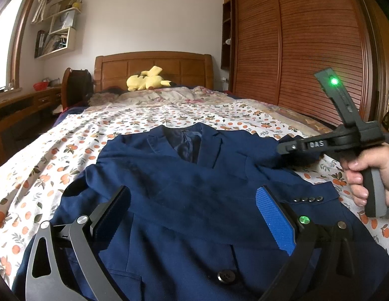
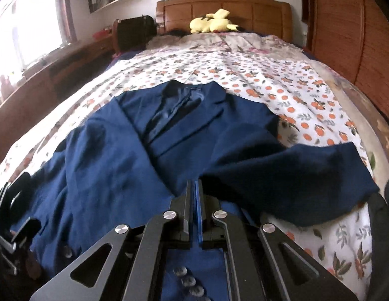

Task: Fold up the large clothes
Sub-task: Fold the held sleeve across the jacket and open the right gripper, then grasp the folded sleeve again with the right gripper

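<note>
A bed with a wooden headboard [image 1: 154, 65] fills most of both wrist views, covered by a white bedsheet [image 1: 44, 165] printed with orange fruit and leaves; a louvred wooden wardrobe [image 1: 307, 50] stands along its right side and a window [image 2: 26, 25] with a wooden desk lies to its left. The task's thing, a navy suit jacket [image 1: 184, 188], lies face up on the near half of the sheet, collar toward the headboard, lapels open over a dark lining, and a large front button [image 1: 225, 276] shows near the lower edge of the left wrist view. In the right wrist view the jacket's right sleeve [image 2: 295, 175] is folded inward across the body of the garment, its fabric running up to the closed fingers. The right gripper [image 2: 194, 188] has its jaws pressed together with only a thin blue pad line between them; sleeve cloth meets the tips, and cuff buttons [image 2: 187, 279] appear just below the mechanism, so the jaws appear clamped on the sleeve. In the left wrist view the person's right hand [image 1: 370, 175] grasps that gripper's handle at the right edge, beside the cuff buttons seen there. The left gripper [image 1: 194, 215] hovers low over the jacket front with jaws wide apart, nothing between them. A yellow plush toy [image 1: 146, 79] rests against the headboard, well apart from the jacket.
</note>
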### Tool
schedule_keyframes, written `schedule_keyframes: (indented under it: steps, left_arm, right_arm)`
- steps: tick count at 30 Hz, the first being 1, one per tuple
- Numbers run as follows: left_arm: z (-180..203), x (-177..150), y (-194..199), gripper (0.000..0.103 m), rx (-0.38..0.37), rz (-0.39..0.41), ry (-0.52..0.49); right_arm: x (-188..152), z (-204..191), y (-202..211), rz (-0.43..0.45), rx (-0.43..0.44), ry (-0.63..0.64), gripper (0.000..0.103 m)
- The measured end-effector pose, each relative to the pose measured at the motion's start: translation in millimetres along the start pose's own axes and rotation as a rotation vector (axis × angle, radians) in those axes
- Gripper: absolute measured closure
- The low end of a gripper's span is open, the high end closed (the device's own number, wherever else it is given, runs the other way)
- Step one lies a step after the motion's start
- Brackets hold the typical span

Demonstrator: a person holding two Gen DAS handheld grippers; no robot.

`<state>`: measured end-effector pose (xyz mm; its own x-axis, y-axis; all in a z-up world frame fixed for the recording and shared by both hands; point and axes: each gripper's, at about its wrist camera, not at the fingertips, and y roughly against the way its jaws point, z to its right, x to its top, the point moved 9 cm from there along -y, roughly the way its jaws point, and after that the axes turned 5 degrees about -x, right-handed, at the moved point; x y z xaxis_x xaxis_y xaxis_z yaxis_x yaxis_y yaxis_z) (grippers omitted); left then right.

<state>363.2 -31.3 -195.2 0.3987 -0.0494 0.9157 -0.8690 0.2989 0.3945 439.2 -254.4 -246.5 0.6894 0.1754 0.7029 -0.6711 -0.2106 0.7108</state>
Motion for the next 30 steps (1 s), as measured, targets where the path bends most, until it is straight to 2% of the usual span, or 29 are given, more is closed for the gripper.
schedule_keyframes:
  steps: [3, 4, 5, 8, 10, 13, 16, 19, 24, 30]
  left_arm:
    - [0, 0, 0, 0.003, 0.002, -0.002, -0.003]
    - [0, 0, 0, 0.003, 0.002, -0.002, -0.003]
    - [0, 0, 0, 0.003, 0.002, -0.001, -0.002]
    - [-1, 0, 1, 0.003, -0.003, 0.001, 0.001]
    - [-2, 1, 5, 0.003, -0.011, 0.002, 0.005]
    - [-2, 3, 13, 0.003, -0.015, 0.006, 0.0]
    - [1, 3, 22, 0.003, -0.02, 0.002, -0.019]
    - [5, 2, 29, 0.003, -0.026, -0.005, -0.038]
    - [6, -1, 39, 0.003, -0.039, -0.009, -0.051]
    - [2, -4, 42, 0.003, -0.055, -0.02, -0.028]
  right_arm:
    - [-2, 6, 16, 0.014, -0.003, -0.021, 0.084]
    - [-1, 9, 23, 0.026, -0.012, -0.023, 0.07]
    - [0, 12, 28, 0.035, -0.022, -0.025, 0.059]
    - [7, 26, 41, 0.056, -0.057, -0.045, 0.055]
    - [10, 38, 45, 0.058, -0.084, -0.071, 0.047]
    - [17, 57, 46, 0.059, -0.113, -0.123, 0.046]
    - [19, 77, 41, 0.053, -0.145, -0.185, 0.037]
    - [16, 97, 29, 0.032, -0.179, -0.251, 0.034]
    - [0, 128, 2, -0.03, -0.243, -0.345, 0.033]
    - [-27, 164, -25, -0.097, -0.279, -0.488, 0.033]
